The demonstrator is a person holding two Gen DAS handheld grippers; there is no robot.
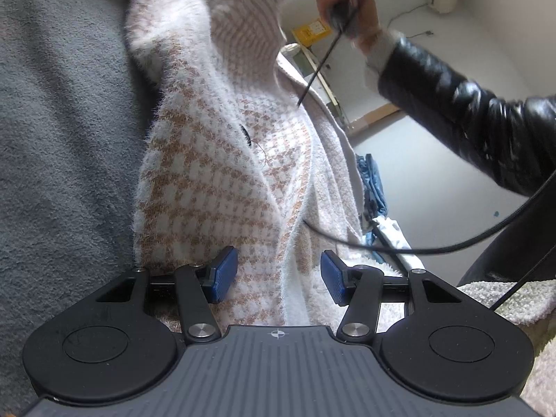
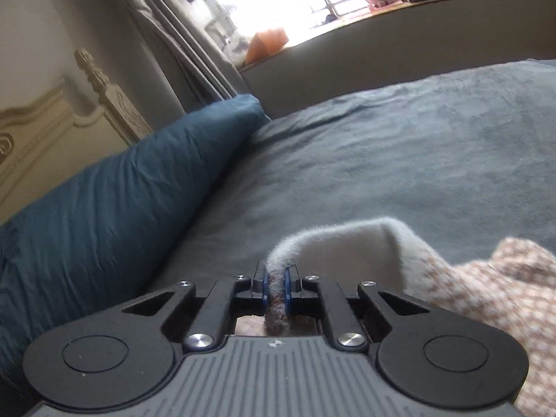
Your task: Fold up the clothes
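Fuzzy pink-and-white houndstooth knit sweater [image 1: 222,160] on grey blanketed bed [image 2: 399,160], left gripper [image 1: 279,276] fingers apart above it, right gripper [image 2: 276,286] fingers clamped on its white cuff [image 2: 333,243], teal pillow [image 2: 114,187] beside

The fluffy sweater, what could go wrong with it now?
The right tongs pinch only the thin white cuff, so the sweater might slip out or stretch when pulled. The black cable lies across the sweater and could snag it. The left tongs are open, holding nothing down.
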